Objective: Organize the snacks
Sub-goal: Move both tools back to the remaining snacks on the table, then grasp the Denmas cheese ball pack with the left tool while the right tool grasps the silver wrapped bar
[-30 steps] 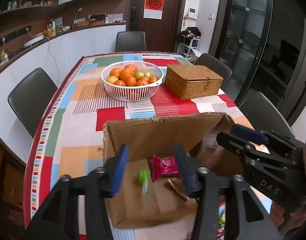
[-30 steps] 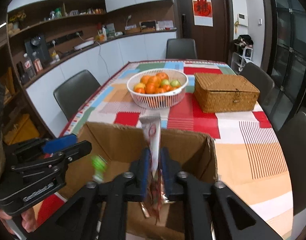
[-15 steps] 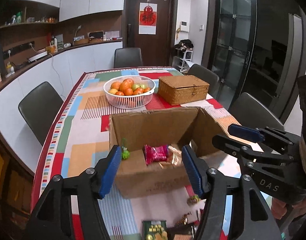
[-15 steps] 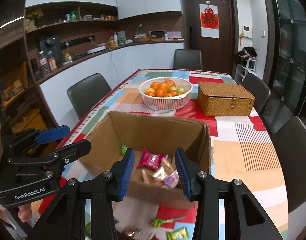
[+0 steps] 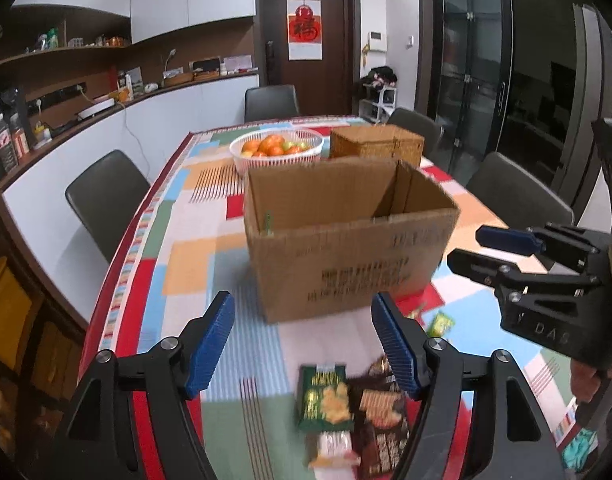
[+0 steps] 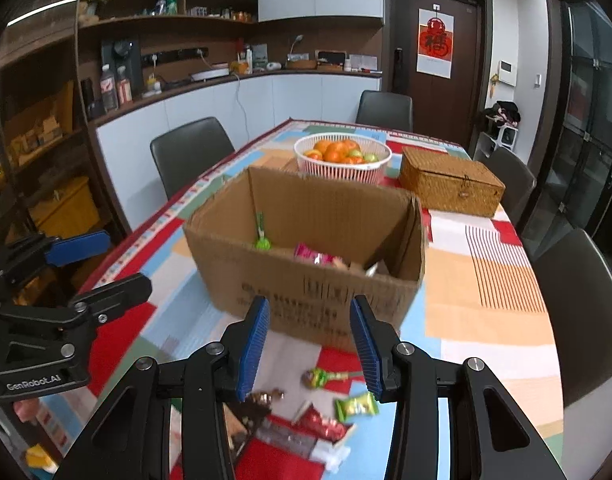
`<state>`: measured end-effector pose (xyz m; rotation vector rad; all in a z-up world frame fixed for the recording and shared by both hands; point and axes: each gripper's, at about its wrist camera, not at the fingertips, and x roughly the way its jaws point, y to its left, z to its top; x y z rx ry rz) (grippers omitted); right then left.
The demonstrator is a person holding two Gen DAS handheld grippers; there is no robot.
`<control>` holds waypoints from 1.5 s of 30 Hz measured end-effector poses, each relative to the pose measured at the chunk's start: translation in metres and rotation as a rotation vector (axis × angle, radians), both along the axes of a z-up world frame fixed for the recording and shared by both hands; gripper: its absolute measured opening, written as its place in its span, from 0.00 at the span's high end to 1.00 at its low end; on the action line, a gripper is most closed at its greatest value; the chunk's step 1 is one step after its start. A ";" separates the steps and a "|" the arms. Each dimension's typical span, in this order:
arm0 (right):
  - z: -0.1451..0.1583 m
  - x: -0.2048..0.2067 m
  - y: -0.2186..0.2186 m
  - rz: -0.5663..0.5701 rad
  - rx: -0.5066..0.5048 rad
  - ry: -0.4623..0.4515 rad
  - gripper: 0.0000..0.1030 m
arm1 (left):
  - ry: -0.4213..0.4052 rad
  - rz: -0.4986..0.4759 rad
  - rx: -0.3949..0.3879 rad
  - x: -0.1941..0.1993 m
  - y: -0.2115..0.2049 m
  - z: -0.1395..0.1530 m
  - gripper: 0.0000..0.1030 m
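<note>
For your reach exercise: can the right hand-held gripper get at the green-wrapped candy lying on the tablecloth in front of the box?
Probably yes: the right hand-held gripper is open and empty, the green-wrapped candy lies uncovered just below it, and nothing stands between.

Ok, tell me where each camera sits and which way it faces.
Left wrist: on the left gripper, tilted down over the table toward the cardboard box; the right gripper shows at right.
Right wrist: on the right gripper, facing the same box; the left gripper shows at left.
Shared: box, fruit basket, wicker box, loose snacks.
</note>
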<state>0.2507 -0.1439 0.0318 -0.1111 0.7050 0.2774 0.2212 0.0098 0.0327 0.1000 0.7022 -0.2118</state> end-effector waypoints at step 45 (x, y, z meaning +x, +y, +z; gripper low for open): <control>-0.136 -0.062 0.023 0.281 -0.458 0.127 0.59 | 0.334 0.013 0.018 -0.044 -0.004 -0.135 0.42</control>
